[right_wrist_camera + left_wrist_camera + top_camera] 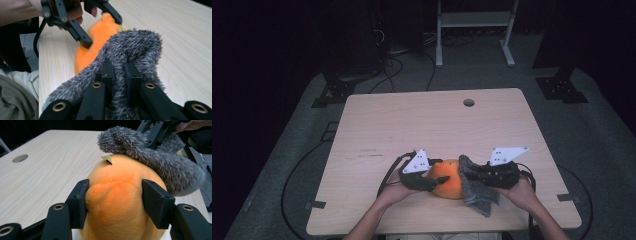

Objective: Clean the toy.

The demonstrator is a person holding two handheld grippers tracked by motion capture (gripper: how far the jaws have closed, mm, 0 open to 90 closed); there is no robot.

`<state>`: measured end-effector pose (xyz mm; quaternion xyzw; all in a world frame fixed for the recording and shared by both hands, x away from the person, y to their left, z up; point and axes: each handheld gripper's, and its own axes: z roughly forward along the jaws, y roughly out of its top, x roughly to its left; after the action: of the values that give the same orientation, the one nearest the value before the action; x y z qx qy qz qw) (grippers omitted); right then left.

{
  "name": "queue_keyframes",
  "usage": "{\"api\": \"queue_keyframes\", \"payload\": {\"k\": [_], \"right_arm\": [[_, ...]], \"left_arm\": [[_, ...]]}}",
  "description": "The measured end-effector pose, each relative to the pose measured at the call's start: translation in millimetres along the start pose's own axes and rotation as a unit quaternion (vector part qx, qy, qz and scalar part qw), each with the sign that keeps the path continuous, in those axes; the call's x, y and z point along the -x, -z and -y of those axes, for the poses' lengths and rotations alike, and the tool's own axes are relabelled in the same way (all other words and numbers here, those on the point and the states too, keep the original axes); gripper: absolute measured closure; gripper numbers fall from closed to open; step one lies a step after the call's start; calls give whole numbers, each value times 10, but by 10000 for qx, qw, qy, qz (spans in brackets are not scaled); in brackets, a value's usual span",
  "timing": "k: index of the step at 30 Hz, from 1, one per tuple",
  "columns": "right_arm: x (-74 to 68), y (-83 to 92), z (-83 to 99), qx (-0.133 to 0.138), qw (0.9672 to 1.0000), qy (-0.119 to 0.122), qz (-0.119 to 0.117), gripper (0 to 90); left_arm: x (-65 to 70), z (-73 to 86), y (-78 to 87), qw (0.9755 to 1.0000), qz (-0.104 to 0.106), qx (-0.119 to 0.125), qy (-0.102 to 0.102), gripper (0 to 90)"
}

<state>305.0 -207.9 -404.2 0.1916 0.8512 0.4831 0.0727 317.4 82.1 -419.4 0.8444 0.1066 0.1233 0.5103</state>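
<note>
Black jaws of the left gripper [113, 202] rise closest to the lens in its own view, one on each side of the orange plush [120, 205]. Both pads press into the soft body, so I read the jaws as clamped on it.

Largest in the scene is the table [412, 125], pale wood with a round hole [469, 102] near its far edge. On its near part, between the two hands, sits the plush, round and bright orange, with a small tag [107, 158] sticking out on top. Draped over its right side is the grey cloth [477, 187], fuzzy and folded, part of it lying on the plush and part trailing down to the table. The right gripper [120, 75] has its jaws drawn nearly together on a fold of that cloth, pile bulging around them.

The step in hand looks like rubbing or covering the plush with the cloth. To do it well, I would keep the left grip firm but low on the plush, so it stays put without being crushed out of shape. The right gripper should hold its pinch and drag the cloth across the top in a smooth arc, staying clear of the left jaws. A weak left grip could let the plush roll; a thin pinch could let the cloth slip out.
</note>
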Motion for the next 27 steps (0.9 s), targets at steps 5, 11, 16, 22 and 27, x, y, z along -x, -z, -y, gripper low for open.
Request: {"api": "queue_keyframes", "payload": {"k": [5, 11, 16, 22, 27], "right_arm": [[111, 15, 219, -146, 9994, -313, 70, 800], [112, 87, 302, -163, 9988, -434, 163, 797], [114, 16, 214, 26, 9992, -403, 12, 797], [151, -24, 353, -326, 9982, -496, 96, 796], [165, 47, 343, -167, 9982, -567, 80, 795]], "left_arm": [[-41, 50, 33, 9999, 50, 15, 103, 415], [-66, 86, 49, 9998, 83, 41, 169, 427], [-128, 138, 96, 9995, 195, -41, 259, 439], [-135, 186, 130, 9993, 270, 9, 251, 437], [-138, 193, 134, 9993, 295, 15, 234, 438]]}}
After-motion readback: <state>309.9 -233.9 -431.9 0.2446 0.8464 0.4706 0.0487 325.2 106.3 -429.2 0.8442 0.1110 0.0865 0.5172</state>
